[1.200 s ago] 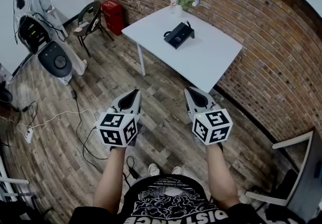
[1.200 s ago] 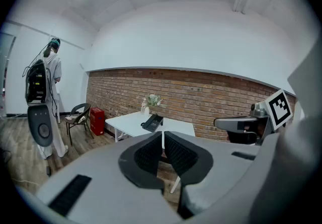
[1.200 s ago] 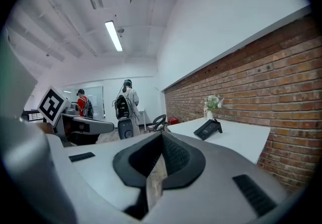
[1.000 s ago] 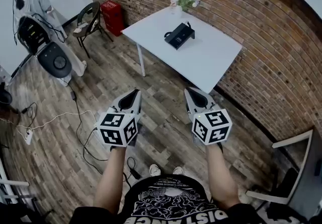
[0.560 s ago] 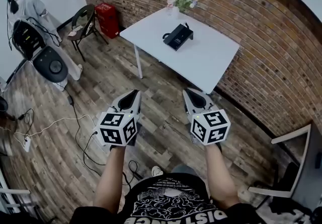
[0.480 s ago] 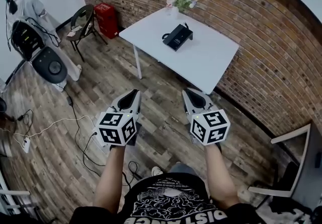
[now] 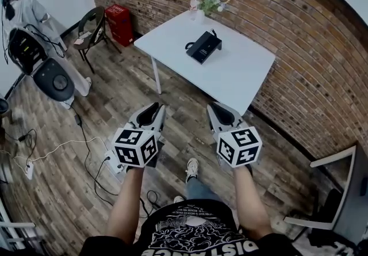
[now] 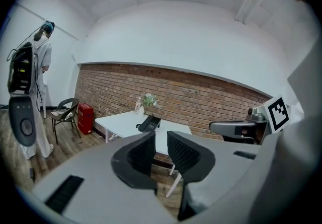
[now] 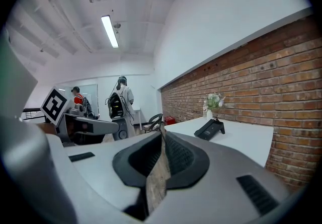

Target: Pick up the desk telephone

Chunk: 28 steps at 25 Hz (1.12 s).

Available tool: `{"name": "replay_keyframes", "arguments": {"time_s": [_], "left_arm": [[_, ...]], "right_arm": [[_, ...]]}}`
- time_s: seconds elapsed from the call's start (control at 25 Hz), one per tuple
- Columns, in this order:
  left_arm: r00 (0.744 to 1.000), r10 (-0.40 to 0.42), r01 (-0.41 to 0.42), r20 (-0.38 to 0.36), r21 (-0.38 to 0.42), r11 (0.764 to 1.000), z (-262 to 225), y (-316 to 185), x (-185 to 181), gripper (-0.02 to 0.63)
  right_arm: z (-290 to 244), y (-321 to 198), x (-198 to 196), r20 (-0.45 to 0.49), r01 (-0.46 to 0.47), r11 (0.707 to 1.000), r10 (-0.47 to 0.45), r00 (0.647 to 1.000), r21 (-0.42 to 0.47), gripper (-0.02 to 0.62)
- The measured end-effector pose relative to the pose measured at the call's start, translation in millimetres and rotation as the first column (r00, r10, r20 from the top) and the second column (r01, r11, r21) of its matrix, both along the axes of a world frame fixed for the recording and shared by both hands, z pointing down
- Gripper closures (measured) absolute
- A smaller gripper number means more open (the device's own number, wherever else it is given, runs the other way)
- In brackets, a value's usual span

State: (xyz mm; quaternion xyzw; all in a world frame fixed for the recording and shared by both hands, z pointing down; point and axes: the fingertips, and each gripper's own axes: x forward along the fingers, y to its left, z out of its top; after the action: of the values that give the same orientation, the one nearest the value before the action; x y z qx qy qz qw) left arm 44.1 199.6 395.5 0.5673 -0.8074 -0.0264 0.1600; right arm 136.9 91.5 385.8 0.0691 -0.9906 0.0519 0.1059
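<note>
We step nearer; telephone on desk ahead of tools, closer, unreached; left tool opening, empty; right tool closed, empty.

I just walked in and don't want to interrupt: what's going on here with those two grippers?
A person holds two two-jaw grippers out over the wood-plank floor, pointing toward the white rectangular table by the brick wall. The black desk telephone lies on that table, untouched and apart from both. The left gripper has its jaws opening with nothing between them; the right gripper is shut and empty. The pickup has not begun.
</note>
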Motion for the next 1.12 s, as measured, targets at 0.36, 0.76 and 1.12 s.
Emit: {"name": "replay_keyframes", "arguments": {"time_s": [0.36,0.76,1.12], "left_arm": [[1.000,0.006,-0.006,0.001,-0.011,1.000,1,-63,-58,0.525],[1.000,0.023,-0.023,-0.020,-0.027,0.999,0,-155,-122,0.500],[0.998,0.046,-0.048,-0.041,-0.047,0.998,11,-224,-163,0.477]], "right_arm": [[6,-63,-57,-0.003,0.008,1.000,-0.008,1.000,-0.010,0.586],[10,-149,-122,-0.022,0.013,0.999,-0.014,1.000,-0.030,0.565],[19,-219,-160,-0.028,-0.001,0.998,-0.001,1.000,-0.056,0.526]]}}
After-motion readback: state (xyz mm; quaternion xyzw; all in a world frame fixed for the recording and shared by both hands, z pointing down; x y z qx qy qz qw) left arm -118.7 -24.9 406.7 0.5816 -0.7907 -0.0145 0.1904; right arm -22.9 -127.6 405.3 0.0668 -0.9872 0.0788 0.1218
